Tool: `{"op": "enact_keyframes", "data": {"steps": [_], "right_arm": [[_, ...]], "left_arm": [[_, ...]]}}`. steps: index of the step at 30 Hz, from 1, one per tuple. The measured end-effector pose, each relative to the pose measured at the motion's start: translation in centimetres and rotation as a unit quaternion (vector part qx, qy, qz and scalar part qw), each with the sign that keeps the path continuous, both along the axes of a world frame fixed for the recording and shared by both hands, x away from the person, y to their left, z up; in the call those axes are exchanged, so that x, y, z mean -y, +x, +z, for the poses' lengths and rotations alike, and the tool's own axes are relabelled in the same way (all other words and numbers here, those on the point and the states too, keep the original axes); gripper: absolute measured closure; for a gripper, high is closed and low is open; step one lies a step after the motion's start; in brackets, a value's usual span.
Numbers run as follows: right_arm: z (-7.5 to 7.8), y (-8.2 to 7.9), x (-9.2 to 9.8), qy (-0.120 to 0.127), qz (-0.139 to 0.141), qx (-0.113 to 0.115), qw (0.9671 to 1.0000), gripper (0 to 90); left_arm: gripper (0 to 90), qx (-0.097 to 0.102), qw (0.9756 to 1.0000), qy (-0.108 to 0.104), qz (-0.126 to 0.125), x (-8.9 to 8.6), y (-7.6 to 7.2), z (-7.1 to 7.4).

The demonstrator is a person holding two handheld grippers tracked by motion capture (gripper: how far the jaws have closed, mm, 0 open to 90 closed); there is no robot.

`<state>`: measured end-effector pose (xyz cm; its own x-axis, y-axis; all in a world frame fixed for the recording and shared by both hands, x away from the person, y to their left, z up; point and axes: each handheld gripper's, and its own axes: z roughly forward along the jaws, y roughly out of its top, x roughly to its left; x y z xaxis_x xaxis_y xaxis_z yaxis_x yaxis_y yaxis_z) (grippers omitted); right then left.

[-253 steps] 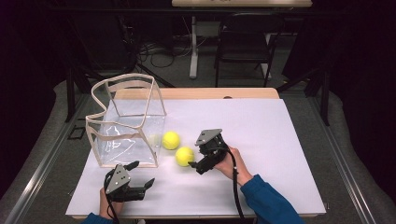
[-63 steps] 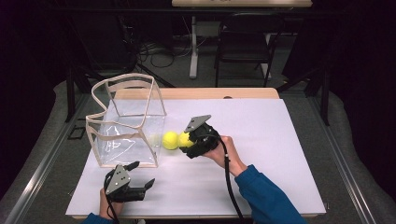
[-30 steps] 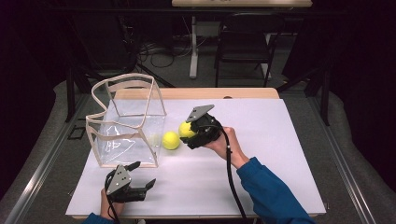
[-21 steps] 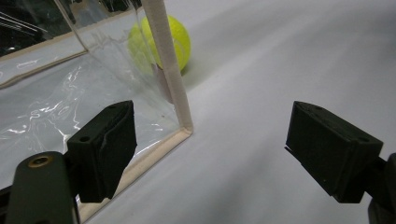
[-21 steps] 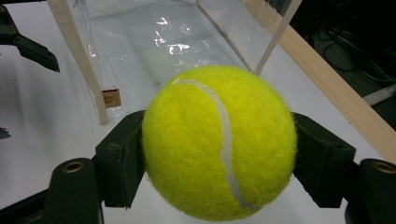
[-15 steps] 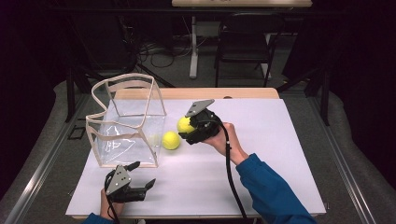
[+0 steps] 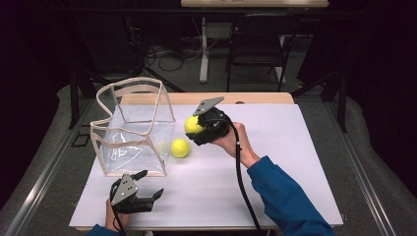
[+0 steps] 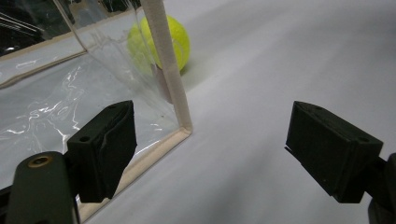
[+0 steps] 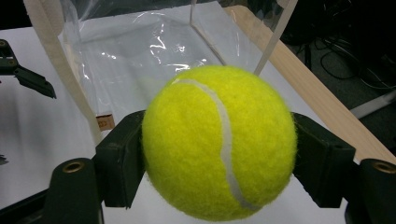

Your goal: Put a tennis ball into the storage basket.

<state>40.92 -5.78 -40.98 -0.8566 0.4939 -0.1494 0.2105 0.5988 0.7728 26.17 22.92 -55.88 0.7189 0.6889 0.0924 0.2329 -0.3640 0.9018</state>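
- Yellow felt is clamped between the right tongs (image 7: 195, 129): a tennis ball (image 7: 193, 125) is gripped on both sides, as is seen close up in the right gripper view, where the held ball (image 9: 219, 142) is pressed by a black pad on each flank.
- That ball is carried off the bench (image 7: 295, 162), just beside the upper right corner of the clear bag (image 7: 133, 128), outside its rim.
- The clear bag, a see-through plastic box shape edged in beige tape, is stood upright on the left part of the bench with its mouth open to the top.
- A second tennis ball (image 7: 180, 147) is left lying on the bench, close against the bag's right wall and below the held one; through the plastic and past a taped corner it is caught in the left gripper view (image 8: 161, 44).
- The left tongs (image 7: 147, 199) are held wide open with nothing between them, low over the bench just in front of the bag's near bottom edge.
- A blue sleeve (image 7: 290, 196) is stretched across the bench from the near edge toward the bag, behind the right tongs.
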Motion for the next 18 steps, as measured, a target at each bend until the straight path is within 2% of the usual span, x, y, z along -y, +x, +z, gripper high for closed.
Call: {"op": "enact_keyframes", "data": {"steps": [10, 12, 18], "right_arm": [[0.3, 0.3, -0.2, -0.001, 0.000, 0.000, 1.0000, 26.3], [1.3, 1.0, -0.3, 0.003, -0.002, 0.006, 1.0000, 26.3], [1.7, 1.5, -0.6, 0.005, -0.002, 0.001, 1.0000, 26.3]], "left_arm": [[16.2, 0.000, 1.0000, -0.001, 0.000, 0.0, 0.0, 0.0], [16.2, 0.000, 1.0000, 0.000, 0.000, -0.1, 0.0, 0.0], [16.2, -0.001, 1.0000, -0.001, 0.000, 0.0, 0.0, 0.0]]}}
